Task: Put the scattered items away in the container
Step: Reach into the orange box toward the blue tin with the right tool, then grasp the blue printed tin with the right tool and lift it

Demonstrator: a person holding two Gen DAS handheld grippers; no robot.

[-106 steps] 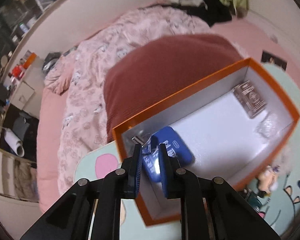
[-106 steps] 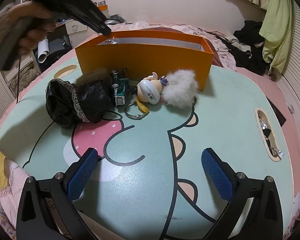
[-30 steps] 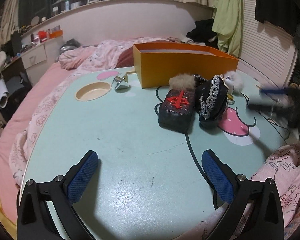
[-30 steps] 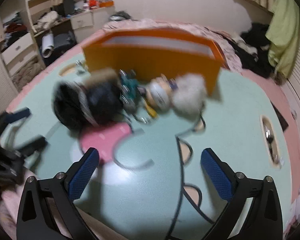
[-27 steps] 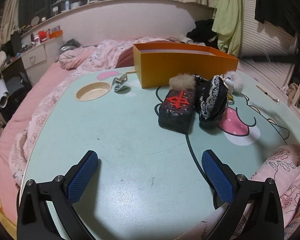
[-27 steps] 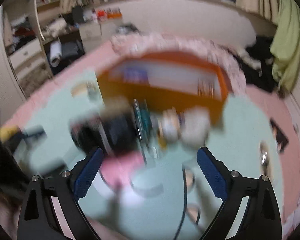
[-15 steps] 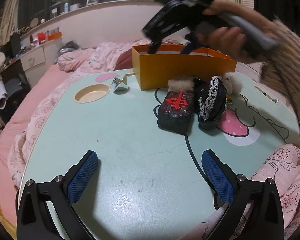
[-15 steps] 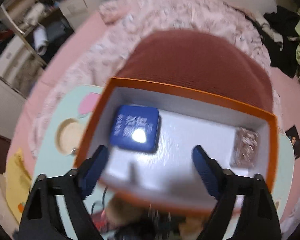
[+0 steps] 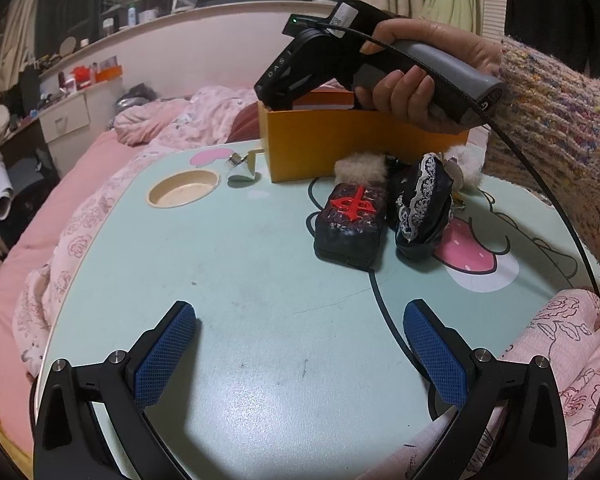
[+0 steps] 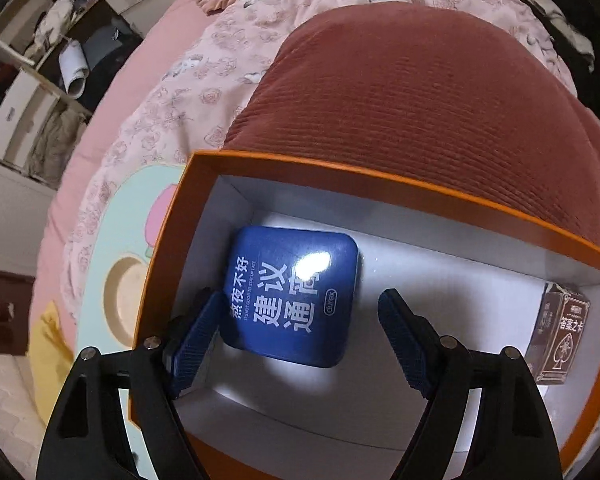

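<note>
An orange box (image 10: 384, 184) fills the lower centre of the right wrist view, a blue tin (image 10: 290, 294) lying at its left end and a brown card pack (image 10: 560, 340) at its right. The right tool (image 10: 300, 336), jaws apart with nothing gripped, reaches into the box over the tin. The left tool (image 9: 300, 356) hangs open above the desk (image 9: 240, 280), where a black pouch (image 9: 352, 220) and a lace-trimmed pouch (image 9: 424, 208) lie centre right.

Ahead of the wide-apart left gripper (image 9: 300, 344), nothing between its fingers (image 9: 166, 346), lies bare table (image 9: 240, 280). Beyond the right finger sit a black block (image 9: 352, 222) and lace-trimmed pouch (image 9: 422, 210). Farther on, a hand (image 9: 416, 80) tips the right gripper (image 9: 296, 76) into the orange box (image 9: 340, 140). A round dish (image 9: 182, 192) lies far ahead-left.
</note>
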